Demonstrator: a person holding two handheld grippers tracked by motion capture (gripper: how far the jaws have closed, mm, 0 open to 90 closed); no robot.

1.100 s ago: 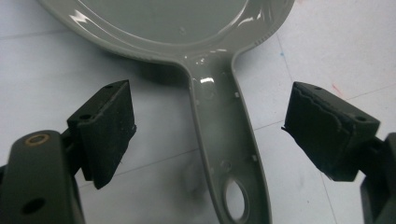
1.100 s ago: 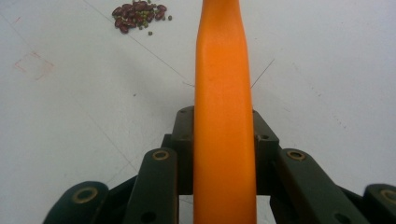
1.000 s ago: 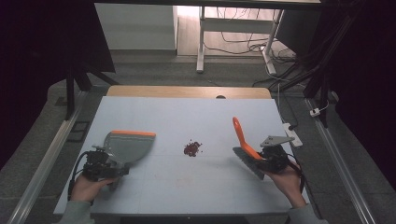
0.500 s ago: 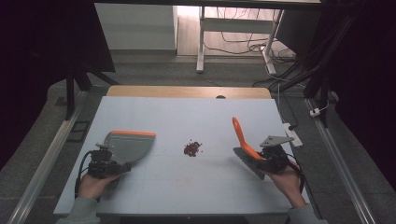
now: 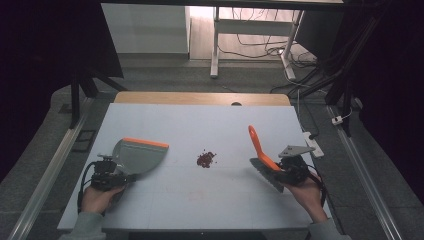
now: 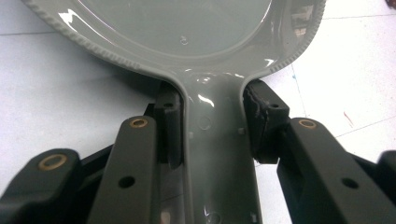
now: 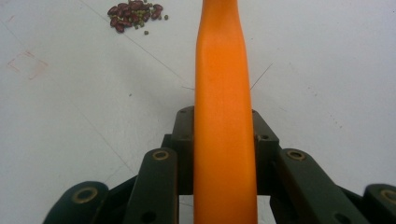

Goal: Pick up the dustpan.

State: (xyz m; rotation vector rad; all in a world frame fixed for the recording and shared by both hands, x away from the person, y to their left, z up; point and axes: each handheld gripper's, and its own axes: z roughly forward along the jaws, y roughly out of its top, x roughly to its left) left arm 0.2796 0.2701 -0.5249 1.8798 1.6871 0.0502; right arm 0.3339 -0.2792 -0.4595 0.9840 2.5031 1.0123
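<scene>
Left gripper [image 5: 107, 175], shifted slightly toward lower left, fingers clamping grey dustpan [image 5: 137, 156] handle; right gripper [image 5: 290, 170] clamping orange brush [image 5: 260, 150]; beans [image 5: 205, 159] mid-tabletop [image 5: 200, 125].

High view overlooks the table [image 5: 200, 200]; gripper views sit close above it.

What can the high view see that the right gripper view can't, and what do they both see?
The high view alone takes in the grey dustpan with its orange edge, clamped in the left gripper, plus both of the person's hands and the brush's dark bristle head. The right gripper view alone shows close detail: the black fingers pressed against either side of the orange brush handle, and a few tiny green bits among the dark red beans. Both show the little bean pile, the brush handle and the white table.
</scene>
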